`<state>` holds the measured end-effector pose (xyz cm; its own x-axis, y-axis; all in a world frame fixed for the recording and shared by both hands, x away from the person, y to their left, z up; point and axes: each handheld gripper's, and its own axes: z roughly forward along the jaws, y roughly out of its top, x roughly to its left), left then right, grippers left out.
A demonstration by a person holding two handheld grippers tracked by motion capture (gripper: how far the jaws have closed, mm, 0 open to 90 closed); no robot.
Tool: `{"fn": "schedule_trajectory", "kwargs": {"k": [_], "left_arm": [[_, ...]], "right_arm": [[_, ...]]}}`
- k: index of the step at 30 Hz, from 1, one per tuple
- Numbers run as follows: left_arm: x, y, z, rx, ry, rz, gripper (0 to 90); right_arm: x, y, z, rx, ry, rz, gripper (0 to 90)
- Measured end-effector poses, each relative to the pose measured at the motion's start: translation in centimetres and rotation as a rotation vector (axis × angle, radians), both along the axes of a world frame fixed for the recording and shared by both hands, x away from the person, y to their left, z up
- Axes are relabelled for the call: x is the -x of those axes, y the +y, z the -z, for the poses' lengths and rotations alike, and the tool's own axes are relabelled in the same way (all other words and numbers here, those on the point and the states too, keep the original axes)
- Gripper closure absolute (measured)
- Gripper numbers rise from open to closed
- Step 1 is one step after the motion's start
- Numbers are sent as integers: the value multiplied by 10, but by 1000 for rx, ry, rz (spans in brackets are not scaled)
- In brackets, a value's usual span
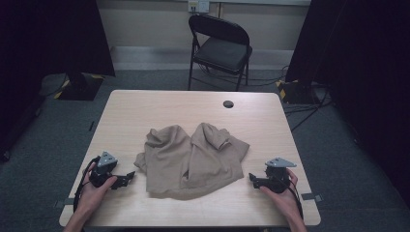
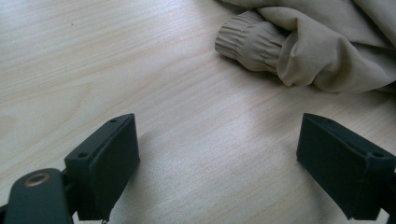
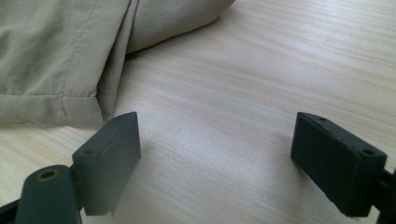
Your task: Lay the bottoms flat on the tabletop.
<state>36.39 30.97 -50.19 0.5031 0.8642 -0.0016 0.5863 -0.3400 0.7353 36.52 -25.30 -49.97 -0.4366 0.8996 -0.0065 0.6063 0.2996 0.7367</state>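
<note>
A crumpled beige cotton garment with a ribbed, elasticated cuff (image 1: 192, 160) lies in a loose heap between our two tongs, on the pale wood-grain surface (image 1: 145, 108). Its gathered cuff (image 2: 250, 41) sits ahead of the left tongs (image 1: 126, 178), near but apart from them, while a stitched hem edge (image 3: 51, 109) lies just beside the left-hand jaw of the right tongs (image 1: 255, 180) in the right gripper view. Both pairs of tongs rest low on the surface with their jaws standing wide apart and nothing between them. We judge that we are at the approach step: the cloth is untouched, bunched and folded over itself, and no grip has been taken. The next move calls for us to slide each pair of tongs inward to a clean edge, the cuff on one side and the hem on the other, and close on a single layer rather than a bundle. Beyond the surface stands a black folding metal chair (image 1: 220, 48).
</note>
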Motion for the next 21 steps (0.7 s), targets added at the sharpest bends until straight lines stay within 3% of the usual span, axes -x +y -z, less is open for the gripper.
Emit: {"fn": "schedule_trajectory", "kwargs": {"k": [10, 13, 15, 21], "left_arm": [[0, 0, 0, 3, 1, 2, 119], [0, 0, 0, 2, 1, 2, 119], [0, 0, 0, 2, 1, 2, 119], [0, 0, 0, 2, 1, 1, 119]], "right_arm": [[0, 0, 0, 2, 1, 1, 153], [-1, 0, -3, -5, 23, -2, 169], [-2, 0, -5, -26, 36, -10, 183], [-5, 2, -18, -82, 14, -39, 200]]}}
